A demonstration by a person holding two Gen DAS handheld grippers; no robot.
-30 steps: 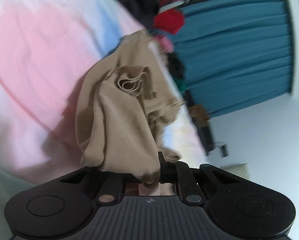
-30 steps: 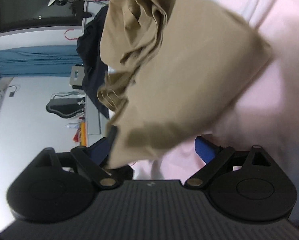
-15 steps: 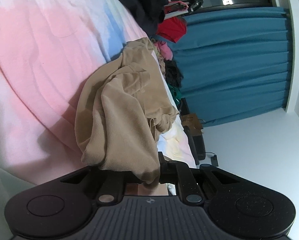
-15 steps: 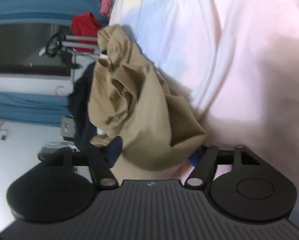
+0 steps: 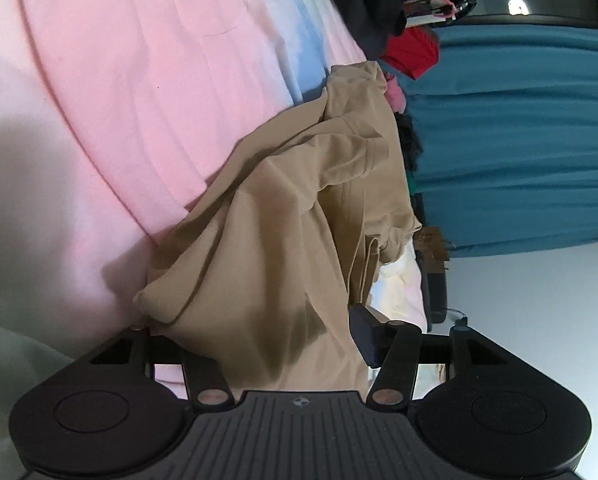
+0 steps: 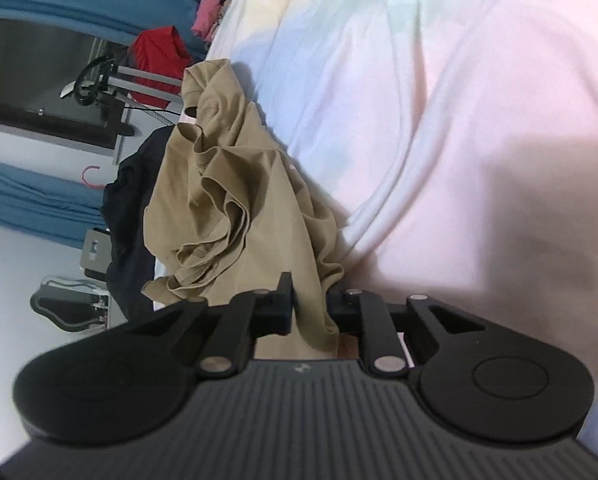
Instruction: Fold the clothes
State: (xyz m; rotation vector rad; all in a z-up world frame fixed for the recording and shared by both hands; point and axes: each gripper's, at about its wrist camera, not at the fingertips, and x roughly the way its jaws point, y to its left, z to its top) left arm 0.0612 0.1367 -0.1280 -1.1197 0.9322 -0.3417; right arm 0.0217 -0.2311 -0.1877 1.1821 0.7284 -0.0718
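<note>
Left wrist view: a bed sheet [image 5: 111,120] in pink, white and blue fills the upper left, with teal curtains [image 5: 519,140] down the right side and a red garment [image 5: 413,54] at the top. The tan garment [image 5: 299,220] lies crumpled mid-frame. The left claw [image 5: 259,336] is spread wide now with cloth draped between its fingers — half a second ago it was pinching that cloth.

Right wrist view: the sheet [image 6: 459,120] fills the right, curtains [image 6: 39,208] and a dark clothes pile [image 6: 127,216] sit left. The right claw [image 6: 311,312] was open before — now it's pinching the tan garment's [image 6: 235,200] lower edge.
</note>
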